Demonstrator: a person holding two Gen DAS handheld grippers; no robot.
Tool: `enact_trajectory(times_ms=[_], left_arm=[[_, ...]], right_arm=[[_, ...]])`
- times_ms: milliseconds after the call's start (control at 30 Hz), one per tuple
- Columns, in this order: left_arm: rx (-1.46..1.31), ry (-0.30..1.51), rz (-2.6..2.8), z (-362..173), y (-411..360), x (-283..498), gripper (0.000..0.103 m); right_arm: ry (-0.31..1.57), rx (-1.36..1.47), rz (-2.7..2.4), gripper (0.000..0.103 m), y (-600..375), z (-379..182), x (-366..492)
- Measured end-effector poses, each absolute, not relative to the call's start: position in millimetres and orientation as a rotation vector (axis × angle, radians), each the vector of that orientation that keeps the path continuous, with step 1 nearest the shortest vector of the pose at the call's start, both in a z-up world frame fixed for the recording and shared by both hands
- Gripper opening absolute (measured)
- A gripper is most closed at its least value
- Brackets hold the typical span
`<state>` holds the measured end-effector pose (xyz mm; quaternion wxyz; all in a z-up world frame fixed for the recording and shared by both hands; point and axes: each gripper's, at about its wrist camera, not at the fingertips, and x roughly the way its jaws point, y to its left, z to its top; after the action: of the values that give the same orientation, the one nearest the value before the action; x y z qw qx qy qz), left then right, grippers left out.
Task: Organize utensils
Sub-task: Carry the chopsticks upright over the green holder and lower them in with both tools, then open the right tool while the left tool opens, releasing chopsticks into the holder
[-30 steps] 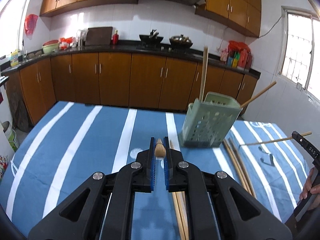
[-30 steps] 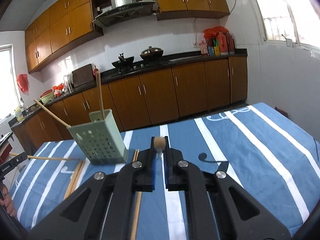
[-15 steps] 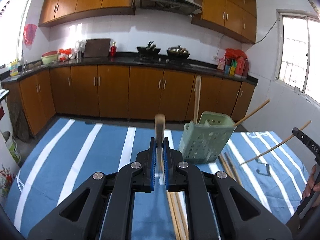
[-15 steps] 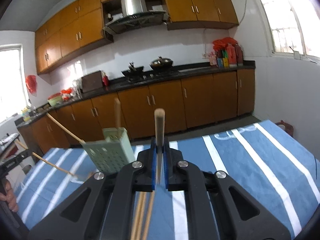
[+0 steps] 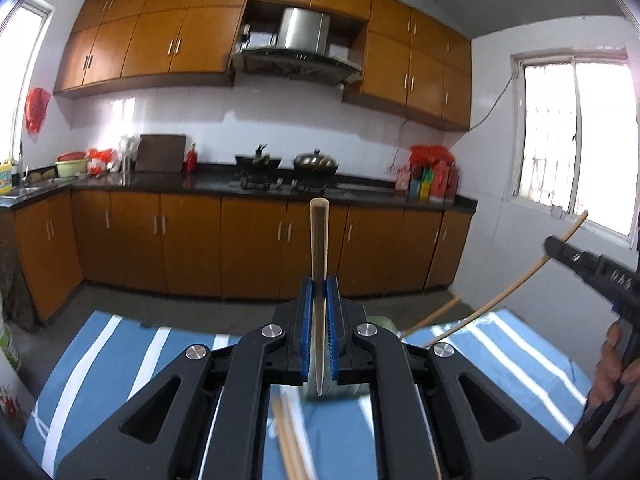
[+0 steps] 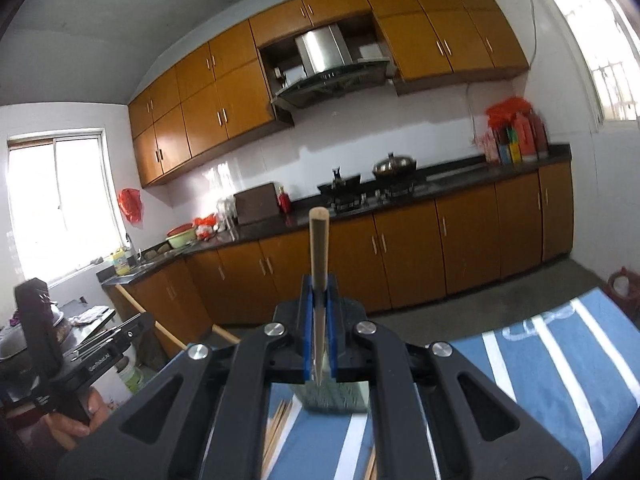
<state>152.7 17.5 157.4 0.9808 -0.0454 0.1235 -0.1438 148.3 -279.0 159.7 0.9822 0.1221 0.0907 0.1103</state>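
My left gripper (image 5: 319, 298) is shut on a wooden chopstick (image 5: 319, 240) that stands upright, thick end up and tip pointing down. My right gripper (image 6: 319, 300) is shut on another wooden chopstick (image 6: 319, 248), also upright. The pale green utensil basket (image 6: 332, 396) sits just below and behind both grippers, mostly hidden by them; it also shows in the left wrist view (image 5: 340, 390). Loose chopsticks (image 5: 290, 440) lie on the blue striped tablecloth (image 5: 132, 356) beside the basket. The right gripper with its chopstick shows at the right of the left wrist view (image 5: 592, 268).
Chopsticks (image 5: 436, 314) stick out of the basket to the right. More loose chopsticks (image 6: 276, 428) lie left of the basket. Kitchen cabinets (image 5: 248, 240) and a counter stand beyond the table. The table's far edge (image 5: 180, 326) is close.
Both grippers have tilted up and risen, turning their chopsticks from pointing forward to upright. The basket has dropped from the middle of both views to under the jaws.
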Motion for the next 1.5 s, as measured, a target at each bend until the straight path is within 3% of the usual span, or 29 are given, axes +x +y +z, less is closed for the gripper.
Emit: enact_trajectory(times_ms=[267, 700, 800, 867, 967, 1067, 1133, 1400, 1500], left_arm=[[-0.143, 0.162, -0.256, 175.0, -7.0, 192.8, 0.007], [-0.133, 0.283, -0.232, 126.4, -18.0, 237.7, 0.007], [-0.14, 0.318, -0.234, 120.5, -17.3, 239.4, 0.007], [-0.139, 0.321, -0.236, 120.5, -16.2, 239.8, 0.008], [-0.136, 0.317, -0.235, 123.6, -15.6, 238.1, 0.008], [-0.148, 0.309, -0.231, 127.5, -10.8, 231.9, 0.017], [-0.159, 0.295, -0.225, 131.2, -7.1, 226.5, 0.03], [-0.181, 0.285, -0.199, 137.8, 17.1, 193.3, 0.032], [-0.154, 0.321, -0.15, 122.4, 29.2, 177.6, 0.046]], right_arm=[[0.186, 0.17, 0.166, 0.007, -251.0, 149.9, 204.2], [0.298, 0.176, 0.164, 0.007, -244.7, 112.3, 258.4], [0.306, 0.185, 0.167, 0.012, -243.9, 108.9, 258.4], [0.303, 0.188, 0.164, 0.025, -244.4, 108.0, 256.1], [0.296, 0.192, 0.162, 0.026, -246.0, 110.1, 250.9], [0.281, 0.193, 0.159, 0.026, -247.5, 114.5, 242.5], [0.263, 0.191, 0.153, 0.026, -249.3, 118.9, 233.2], [0.257, 0.19, 0.062, 0.029, -278.1, 106.9, 182.8], [0.326, 0.18, 0.003, 0.03, -290.6, 79.6, 174.0]])
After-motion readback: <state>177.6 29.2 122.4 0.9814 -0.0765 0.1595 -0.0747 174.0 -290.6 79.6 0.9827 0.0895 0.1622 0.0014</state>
